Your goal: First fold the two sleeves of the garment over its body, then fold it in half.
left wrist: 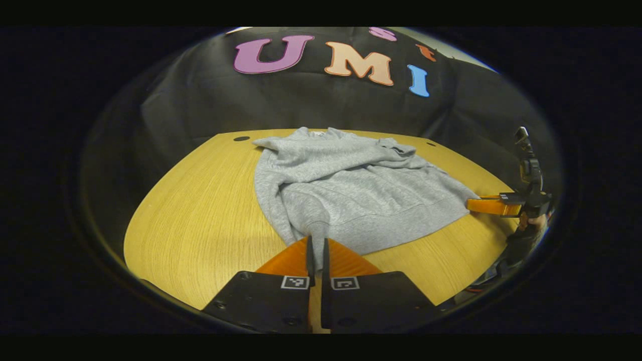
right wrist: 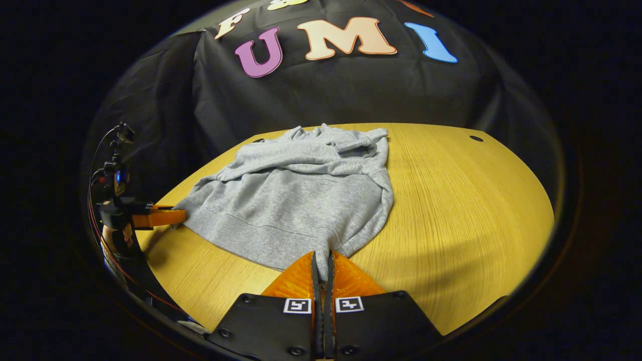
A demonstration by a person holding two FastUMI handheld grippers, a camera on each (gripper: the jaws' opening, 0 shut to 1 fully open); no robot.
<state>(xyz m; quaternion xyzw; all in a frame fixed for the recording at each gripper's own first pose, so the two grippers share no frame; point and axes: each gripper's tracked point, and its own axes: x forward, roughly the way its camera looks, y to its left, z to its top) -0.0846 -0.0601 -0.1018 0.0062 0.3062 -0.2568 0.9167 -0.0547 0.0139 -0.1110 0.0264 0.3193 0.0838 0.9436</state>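
Now the grey sweatshirt [left wrist: 346,190] is seen lying flat near the middle of the round wooden tabletop [left wrist: 200,220], collar toward the far edge and hem toward the near edge. Both sleeves appear already laid across the body, so the sleeve step is judged done and the fold in half is judged to be in hand. In the left gripper view, the left tool [left wrist: 317,248] is clenched on the hem's near corner, with the ribbed edge caught between the closed fingers. In the right gripper view, the right tool [right wrist: 323,263] is likewise clenched on the opposite hem corner, cloth pinched in the narrow slit. Each tool is also glimpsed from the other's camera, low at the hem's end. Next, both corners would have to be lifted together and carried evenly toward the collar at the far edge, with the hem kept taut so no sleeve is dragged loose.
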